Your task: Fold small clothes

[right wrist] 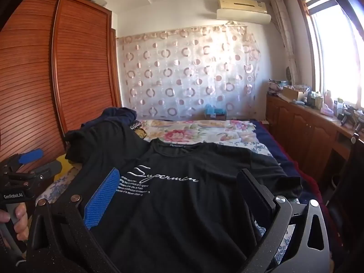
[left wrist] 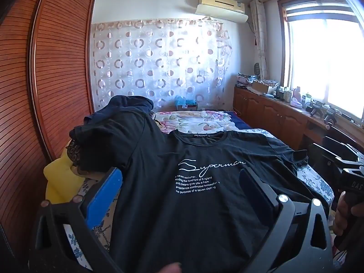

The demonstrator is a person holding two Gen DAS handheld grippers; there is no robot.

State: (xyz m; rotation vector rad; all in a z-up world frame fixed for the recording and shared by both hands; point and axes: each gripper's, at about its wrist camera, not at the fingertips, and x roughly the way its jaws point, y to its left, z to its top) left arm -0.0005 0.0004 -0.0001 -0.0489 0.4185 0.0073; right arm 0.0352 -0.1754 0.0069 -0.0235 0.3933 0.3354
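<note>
A black T-shirt (left wrist: 193, 204) with white "Superman" lettering lies flat, face up, on the bed, collar away from me. It also shows in the right wrist view (right wrist: 182, 204). My left gripper (left wrist: 179, 179) is open, its blue-padded fingers (left wrist: 104, 195) spread wide above the shirt's lower half. My right gripper (right wrist: 177, 184) is open too, held over the shirt's lower half, empty. The left gripper appears at the left edge of the right wrist view (right wrist: 25, 170).
A pile of dark clothes (left wrist: 118, 122) lies at the shirt's far left, over a yellow item (left wrist: 61, 177). The floral bedspread (left wrist: 193, 120) stretches beyond. A wooden louvred wardrobe (left wrist: 34, 91) stands left; a cluttered wooden cabinet (left wrist: 284, 113) runs under the window on the right.
</note>
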